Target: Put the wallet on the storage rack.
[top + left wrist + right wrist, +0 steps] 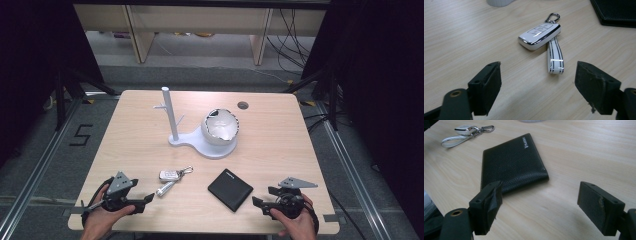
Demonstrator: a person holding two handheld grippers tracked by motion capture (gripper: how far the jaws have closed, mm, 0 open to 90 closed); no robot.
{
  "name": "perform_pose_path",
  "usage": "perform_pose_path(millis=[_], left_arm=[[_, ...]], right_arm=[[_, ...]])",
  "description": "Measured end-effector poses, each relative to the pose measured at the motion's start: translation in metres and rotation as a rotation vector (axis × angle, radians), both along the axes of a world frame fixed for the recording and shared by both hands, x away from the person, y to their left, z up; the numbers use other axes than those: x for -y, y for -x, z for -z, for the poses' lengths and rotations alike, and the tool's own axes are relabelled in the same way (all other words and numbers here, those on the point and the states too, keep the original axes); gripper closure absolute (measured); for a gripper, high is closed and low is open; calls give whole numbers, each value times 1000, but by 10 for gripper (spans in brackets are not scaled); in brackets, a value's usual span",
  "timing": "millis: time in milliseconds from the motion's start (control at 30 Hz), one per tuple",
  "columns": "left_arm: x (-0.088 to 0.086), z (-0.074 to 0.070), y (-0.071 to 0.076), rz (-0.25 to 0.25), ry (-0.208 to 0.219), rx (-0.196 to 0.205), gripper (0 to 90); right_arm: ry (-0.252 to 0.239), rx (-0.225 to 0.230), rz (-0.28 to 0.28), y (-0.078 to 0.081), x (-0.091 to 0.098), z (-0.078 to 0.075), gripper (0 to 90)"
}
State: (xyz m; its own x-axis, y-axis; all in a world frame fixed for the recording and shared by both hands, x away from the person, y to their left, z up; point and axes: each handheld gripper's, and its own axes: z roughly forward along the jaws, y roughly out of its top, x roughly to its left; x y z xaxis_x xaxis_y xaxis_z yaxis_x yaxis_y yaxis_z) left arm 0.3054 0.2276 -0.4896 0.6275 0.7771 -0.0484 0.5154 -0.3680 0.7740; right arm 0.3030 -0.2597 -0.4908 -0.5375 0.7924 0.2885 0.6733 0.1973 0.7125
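1. Where the high view looks down, a pale wooden table with rounded corners stands on a grey floor, dark curtains to either side, pale furniture legs and loose cables at 12 o'clock beyond it. A small round grommet hole sits near the table's far edge.
2. At the table's centre stands a white stand with an upright post and short pegs, and a white bowl rests on its base.
3. At the near edge, around 7 o'clock, a hand holds the left gripper, its jaws spread wide with nothing between them.
4. At roughly 5 o'clock the right gripper is held the same way, jaws wide apart and empty.
5. In the left gripper view, the white key fob lies on the wood at 12 o'clock from the left gripper, near but apart from it; its striped strap trails back toward the gap between the jaws, and a metal clip sits at its far end.
6. In the right gripper view, the black wallet lies flat at about 11 o'clock from the right gripper, its near edge passing behind the left-hand jaw; I cannot tell whether they touch.
7. Count: one key fob, one wallet, one stand, one bowl, two grippers.
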Motion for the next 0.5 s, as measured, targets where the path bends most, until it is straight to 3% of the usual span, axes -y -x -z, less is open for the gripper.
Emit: perform_pose_path(millis=[67,133,200,233,267,300,333,433,500], left_arm=[[3,0,-1,-2,14,1,239],[8,0,-3,21,0,5,273],[15,-1,-4,41,-3,8,314],[18,-3,-5,59,-11,6,349],[21,-3,-7,79,-9,6,396],[26,-5,-9,89,-13,6,417],[29,-6,-10,100,-16,8,469],[45,-12,-24,150,-35,15,612],[56,-13,-33,178,-57,10,673]], right_arm=[[-13,-8,-2,1,-1,1,212],[-4,-12,-2,2,-1,0,213],[-32,-20,-6,3,-1,0,213],[-61,-37,1,4,-2,0,213],[-58,-39,-5,4,-1,0,213],[-84,-76,9,6,-4,-1,213],[-58,-47,-3,4,-2,1,213],[-95,-57,-16,5,-3,1,213],[-81,-61,-4,5,-4,1,213]])
